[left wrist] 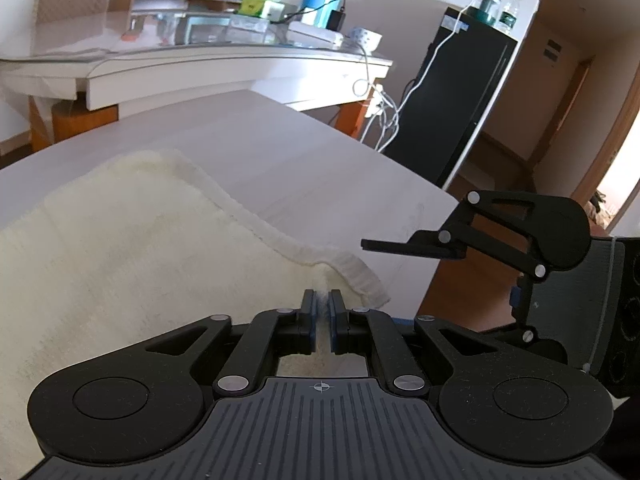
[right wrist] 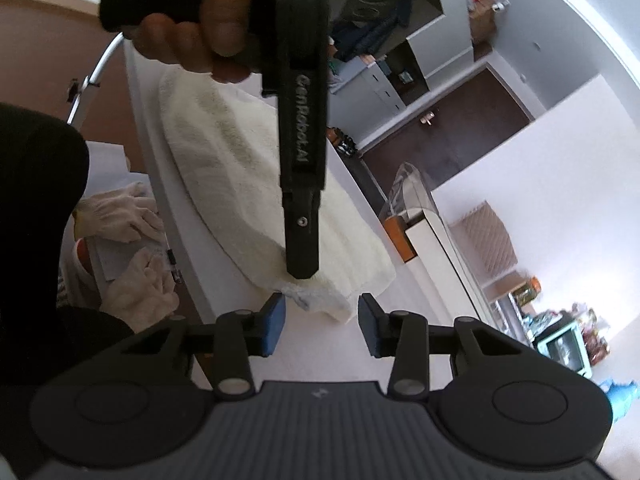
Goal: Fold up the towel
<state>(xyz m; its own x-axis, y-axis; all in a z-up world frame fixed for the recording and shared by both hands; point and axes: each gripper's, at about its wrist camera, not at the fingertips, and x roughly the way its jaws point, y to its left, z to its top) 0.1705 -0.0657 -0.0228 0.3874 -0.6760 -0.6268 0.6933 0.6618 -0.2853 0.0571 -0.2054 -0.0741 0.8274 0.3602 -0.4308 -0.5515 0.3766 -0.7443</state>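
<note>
A cream towel (left wrist: 120, 248) lies on a pale table (left wrist: 304, 160), its hemmed edge raised toward me. My left gripper (left wrist: 322, 300) is shut on the towel's edge near a corner and lifts it slightly. In the right wrist view the towel (right wrist: 240, 168) stretches along the table, and the left gripper (right wrist: 302, 272) pinches its near corner from above. My right gripper (right wrist: 322, 312) is open, its blue pads (right wrist: 276, 324) on either side of the towel's hanging corner (right wrist: 320, 298), not touching it. The right gripper also shows side-on in the left wrist view (left wrist: 400, 245).
A white desk (left wrist: 240, 68) with an oven, blue kettle and clutter stands behind the table. A black fridge (left wrist: 460, 92) and cables are at the right. The table's right edge (left wrist: 440, 196) drops to a brown floor. White gloves (right wrist: 132, 248) lie beside the table.
</note>
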